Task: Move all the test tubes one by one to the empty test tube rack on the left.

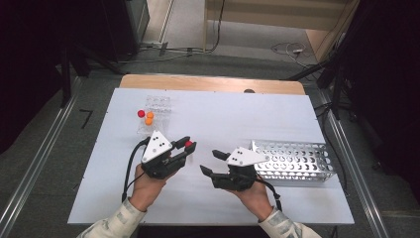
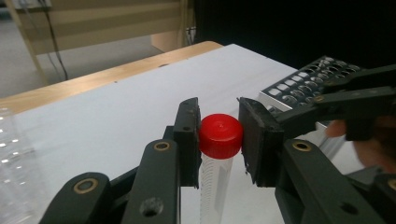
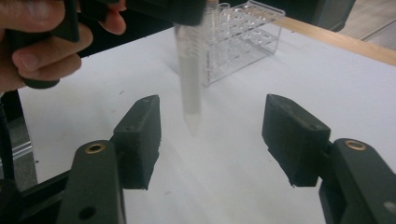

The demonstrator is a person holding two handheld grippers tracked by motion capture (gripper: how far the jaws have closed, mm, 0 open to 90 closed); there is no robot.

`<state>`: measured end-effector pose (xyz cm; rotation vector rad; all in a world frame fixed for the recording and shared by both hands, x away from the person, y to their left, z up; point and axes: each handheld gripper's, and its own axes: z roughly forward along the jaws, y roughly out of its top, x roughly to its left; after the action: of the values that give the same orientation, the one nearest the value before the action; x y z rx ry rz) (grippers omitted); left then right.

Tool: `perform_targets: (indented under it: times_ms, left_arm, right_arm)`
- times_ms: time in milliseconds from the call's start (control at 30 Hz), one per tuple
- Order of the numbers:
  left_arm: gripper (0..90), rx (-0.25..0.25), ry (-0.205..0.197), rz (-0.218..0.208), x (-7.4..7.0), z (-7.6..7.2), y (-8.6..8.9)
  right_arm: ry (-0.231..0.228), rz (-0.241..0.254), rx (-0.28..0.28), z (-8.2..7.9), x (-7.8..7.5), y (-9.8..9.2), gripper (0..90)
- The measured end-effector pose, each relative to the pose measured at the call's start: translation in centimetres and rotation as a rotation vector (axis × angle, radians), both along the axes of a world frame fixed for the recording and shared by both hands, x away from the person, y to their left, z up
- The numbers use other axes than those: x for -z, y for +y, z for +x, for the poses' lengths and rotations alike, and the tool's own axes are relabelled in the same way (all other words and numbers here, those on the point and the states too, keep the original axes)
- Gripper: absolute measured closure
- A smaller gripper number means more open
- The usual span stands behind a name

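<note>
Red-capped tube (image 2: 219,154) is gripped by its cap in the left gripper (image 1: 187,145), hanging upright above the white table (image 1: 223,124), while the right gripper (image 1: 213,162) is held spread, empty, just beside.

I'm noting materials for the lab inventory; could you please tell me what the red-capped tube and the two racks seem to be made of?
Red-capped tube: apparently clear plastic with printed graduations; glossy red plastic cap.
Perforated rack: probably metal, with a silvery sheen and punched holes.
Clear rack: likely transparent acrylic; the table shows through.
</note>
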<state>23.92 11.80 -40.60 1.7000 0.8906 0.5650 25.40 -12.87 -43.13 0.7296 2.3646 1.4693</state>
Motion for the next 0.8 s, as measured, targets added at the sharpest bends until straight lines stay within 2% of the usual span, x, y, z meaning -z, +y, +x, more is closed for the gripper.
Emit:
perform_targets:
  times_ms: [333, 800]
  left_arm:
    - [69.6, -0.092, 0.008, -0.018, -0.8, -0.3, 3.5]
    - [69.6, -0.228, 0.015, -0.043, -1.1, 0.2, 7.9]
  right_arm:
    - [-0.015, 0.018, 0.049, -0.7, -0.7, -3.6, 33.8]
    - [-0.02, 0.005, 0.121, -0.8, -0.5, -6.7, 29.9]
